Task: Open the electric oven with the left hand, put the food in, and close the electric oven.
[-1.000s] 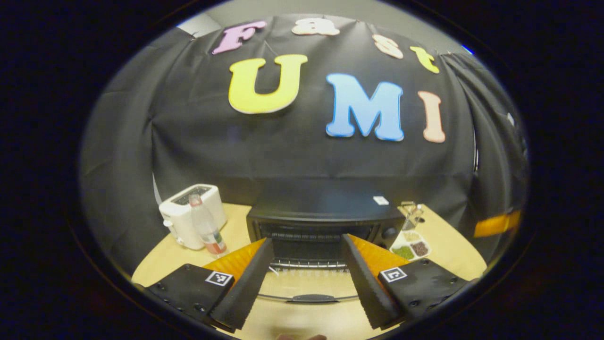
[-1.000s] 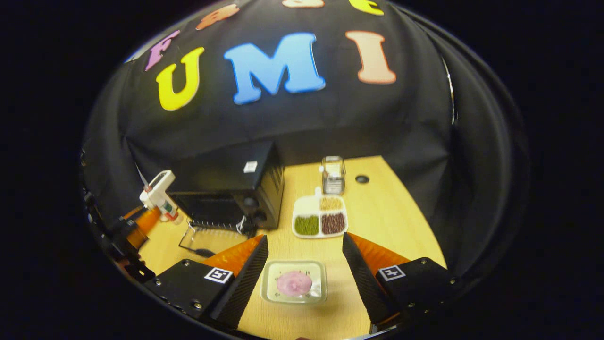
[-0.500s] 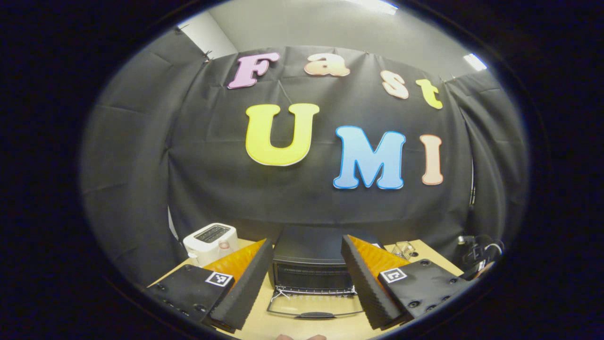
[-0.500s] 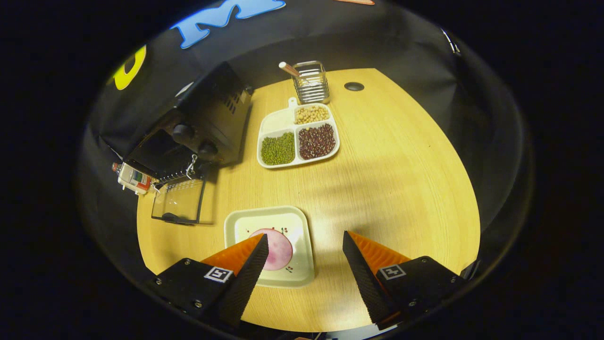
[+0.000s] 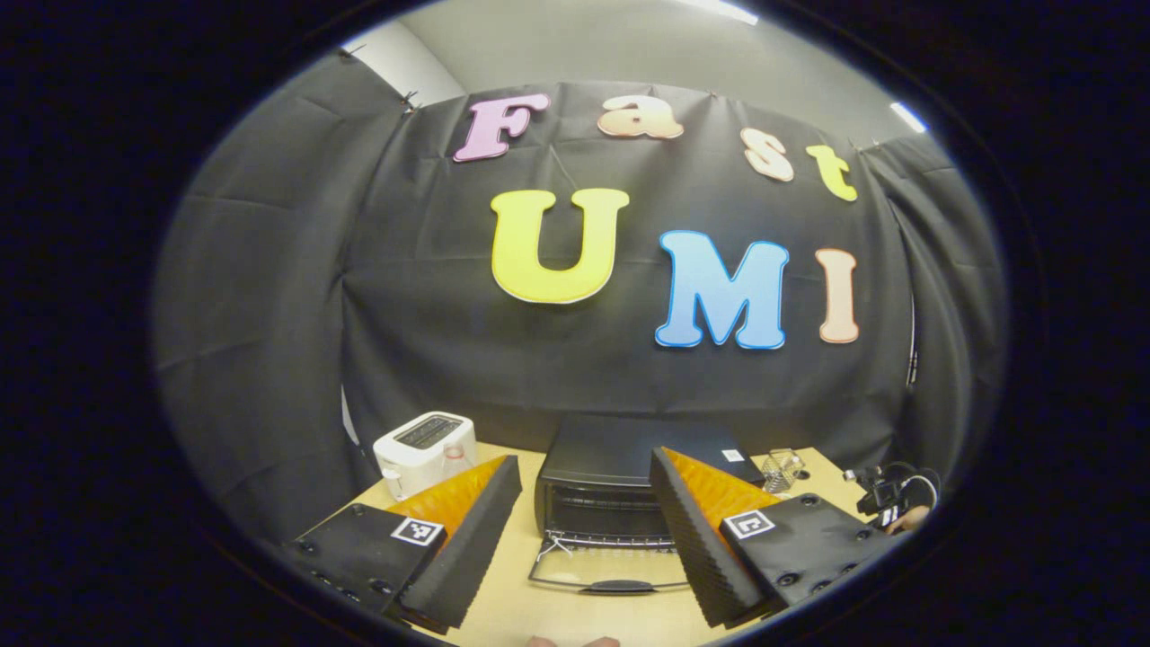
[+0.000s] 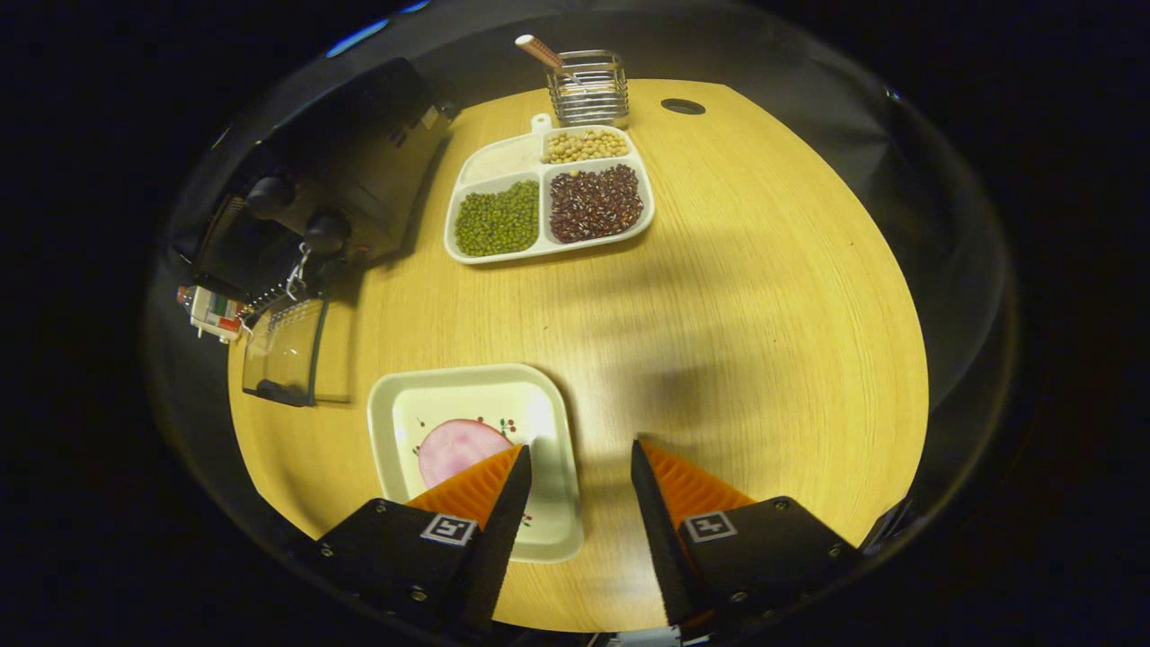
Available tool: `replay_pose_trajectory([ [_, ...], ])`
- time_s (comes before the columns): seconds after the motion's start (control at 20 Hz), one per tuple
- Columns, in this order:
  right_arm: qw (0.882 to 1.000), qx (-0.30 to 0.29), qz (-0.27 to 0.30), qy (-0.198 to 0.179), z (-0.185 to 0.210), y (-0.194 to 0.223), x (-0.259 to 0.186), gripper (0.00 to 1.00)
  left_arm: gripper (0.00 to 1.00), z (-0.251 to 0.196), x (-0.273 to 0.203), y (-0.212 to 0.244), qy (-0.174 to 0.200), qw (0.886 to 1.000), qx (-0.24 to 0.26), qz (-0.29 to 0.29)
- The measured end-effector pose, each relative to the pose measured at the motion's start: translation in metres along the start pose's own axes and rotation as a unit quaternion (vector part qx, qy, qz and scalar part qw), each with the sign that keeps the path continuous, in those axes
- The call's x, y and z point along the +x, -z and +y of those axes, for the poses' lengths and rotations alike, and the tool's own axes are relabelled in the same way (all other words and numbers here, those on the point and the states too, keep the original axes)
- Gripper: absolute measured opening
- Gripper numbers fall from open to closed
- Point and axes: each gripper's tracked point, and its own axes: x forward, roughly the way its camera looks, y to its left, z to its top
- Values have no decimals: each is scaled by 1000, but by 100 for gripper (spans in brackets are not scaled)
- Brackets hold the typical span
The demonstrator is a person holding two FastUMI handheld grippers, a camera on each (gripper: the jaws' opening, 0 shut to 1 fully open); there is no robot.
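The black electric oven (image 5: 629,472) stands at the back of the table with its glass door (image 5: 611,568) folded down flat in front. My left gripper (image 5: 584,539) hovers open, well back from the door, with nothing between its fingers. In the right gripper view a cream square plate (image 6: 395,404) carries a pink slice of food (image 6: 454,449). My right gripper (image 6: 579,454) is open and straddles the plate's right rim: one finger over the plate beside the slice, the other over the bare table. The oven (image 6: 341,171) and its lowered door (image 6: 283,350) lie far left.
A white toaster (image 5: 424,447) stands left of the oven. A divided tray of beans (image 6: 548,193) and a wire holder (image 6: 588,85) sit at the back of the wooden table (image 6: 764,314). A small bottle (image 6: 211,310) lies beyond the oven door.
My left gripper has drawn back from the open oven and tilted up. My right gripper has dropped toward the plate, moved over its right rim, and its fingers have narrowed.
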Motion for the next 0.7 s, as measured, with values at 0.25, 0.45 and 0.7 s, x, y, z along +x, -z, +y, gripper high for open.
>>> replay_pose_trajectory([
  [0.25, 1000, -18, 11, 17, 4, 1, 11, 71, 100, 5, 3, 2, -2, 1000, -7, 2],
  [0.45, 1000, -23, 14, 15, 3, 1, 8, 17, 100, 4, 6, 9, -2, 1000, -12, 9],
  [0.7, 999, -31, 8, 6, 4, 3, 6, 4, 100, 7, 3, 10, -3, 1000, -15, 10],
])
